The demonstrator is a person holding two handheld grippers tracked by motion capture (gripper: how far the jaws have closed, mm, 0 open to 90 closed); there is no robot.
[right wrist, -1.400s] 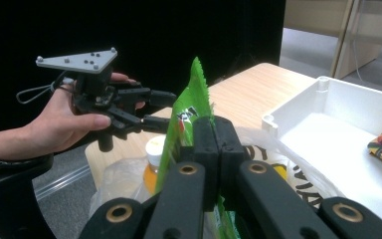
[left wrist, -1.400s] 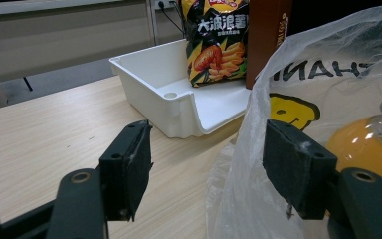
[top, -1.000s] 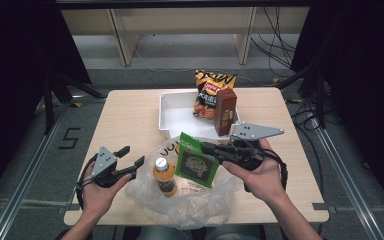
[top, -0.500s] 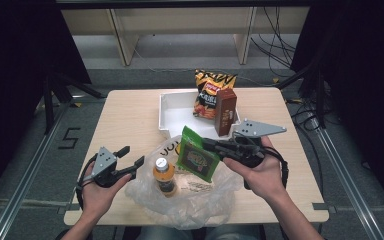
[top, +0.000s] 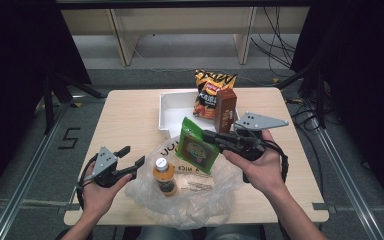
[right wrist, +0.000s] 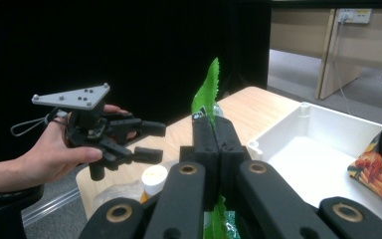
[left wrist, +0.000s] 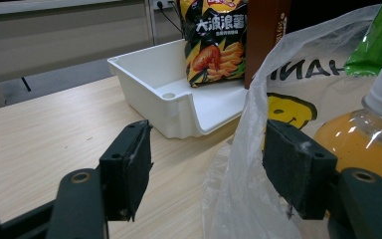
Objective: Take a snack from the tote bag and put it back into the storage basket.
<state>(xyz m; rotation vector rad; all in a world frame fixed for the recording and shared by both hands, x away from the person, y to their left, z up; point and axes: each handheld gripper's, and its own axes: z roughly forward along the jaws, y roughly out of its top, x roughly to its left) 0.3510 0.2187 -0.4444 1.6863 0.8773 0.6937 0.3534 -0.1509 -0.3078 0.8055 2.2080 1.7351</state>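
Your right gripper (top: 211, 136) clamps the green packet (top: 196, 148) (above the plastic bag (top: 200, 197)); your left gripper (top: 132, 157) stands wide.

My high view looks down on the table (top: 130, 115) from above my side. My left gripper view sits low and close, facing the white tray (left wrist: 149, 79). My right gripper view looks across at my other hand. All three see that tray (right wrist: 323, 144).
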